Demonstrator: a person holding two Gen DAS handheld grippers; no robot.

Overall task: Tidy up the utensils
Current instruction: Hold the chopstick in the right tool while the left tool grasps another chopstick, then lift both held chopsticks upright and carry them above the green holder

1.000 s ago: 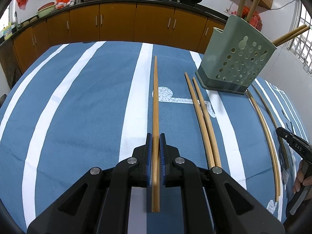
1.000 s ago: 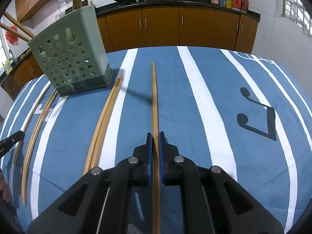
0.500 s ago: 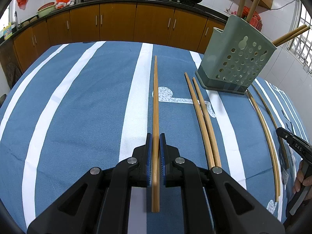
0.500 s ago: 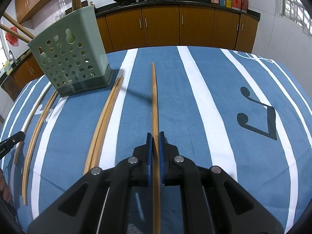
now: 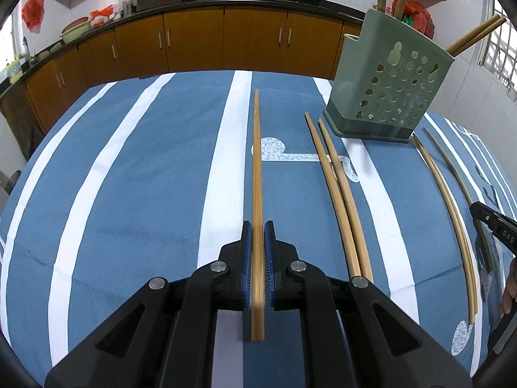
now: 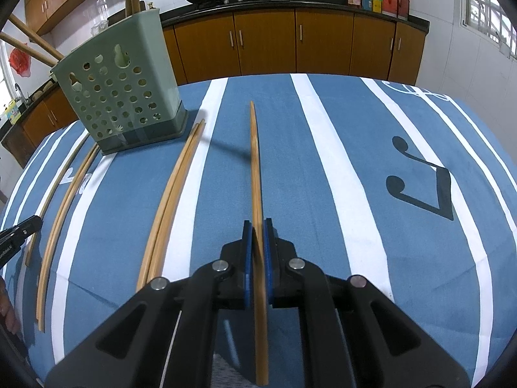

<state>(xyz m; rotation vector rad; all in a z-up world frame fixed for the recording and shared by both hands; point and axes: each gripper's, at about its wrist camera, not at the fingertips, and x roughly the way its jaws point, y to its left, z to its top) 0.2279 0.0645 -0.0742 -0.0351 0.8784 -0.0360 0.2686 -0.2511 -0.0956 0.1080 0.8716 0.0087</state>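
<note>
My left gripper [image 5: 257,226] is shut on a long wooden chopstick [image 5: 257,161] that points forward over the blue striped cloth. My right gripper [image 6: 257,224] is shut on another wooden chopstick [image 6: 254,161], also pointing forward. A pale green perforated utensil holder [image 5: 387,90] stands on the table to the right in the left wrist view, with several chopsticks sticking out of its top. The same holder [image 6: 121,87] is at the upper left in the right wrist view. A pair of loose chopsticks [image 5: 339,190] lies between the held sticks and the holder; the same pair [image 6: 171,197] shows in the right wrist view.
Two more chopsticks [image 5: 452,207] lie curved along the cloth beyond the holder, and show again as chopsticks [image 6: 61,200] at the left in the right wrist view. Brown kitchen cabinets [image 5: 194,42] with woks on the counter run behind the table. The other gripper's tip [image 5: 494,223] shows at the right edge.
</note>
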